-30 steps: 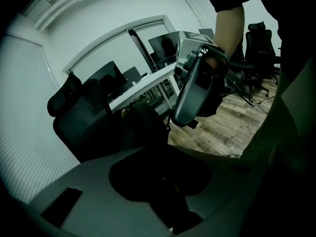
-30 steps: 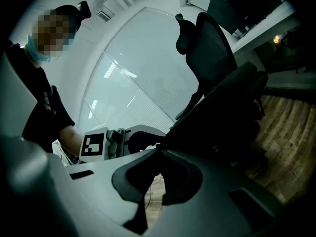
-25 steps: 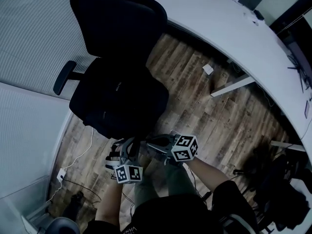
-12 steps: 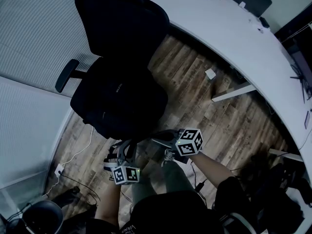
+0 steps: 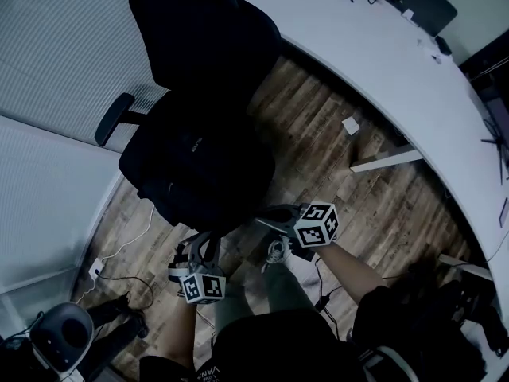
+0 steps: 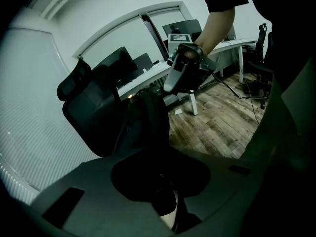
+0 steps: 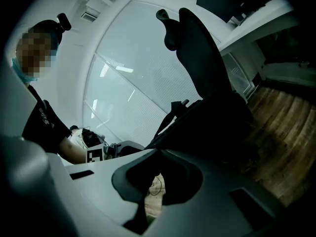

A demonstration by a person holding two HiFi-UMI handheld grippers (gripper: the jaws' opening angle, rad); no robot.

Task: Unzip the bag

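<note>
Fingers (image 6: 89,184) of the left gripper (image 6: 163,179) stand narrow, having just been closing, with dark fabric of the bag (image 5: 203,169) pinched between them. The right gripper (image 7: 158,181) has its fingers (image 7: 84,181) pressed together, and whether anything is caught there I cannot make out. Bag: black, resting on the seat of a black office chair (image 5: 199,30), with both grippers at its near edge and close to each other; wood-plank floor (image 5: 318,134) under the chair, curved white desk (image 5: 358,46) beyond it.
</note>
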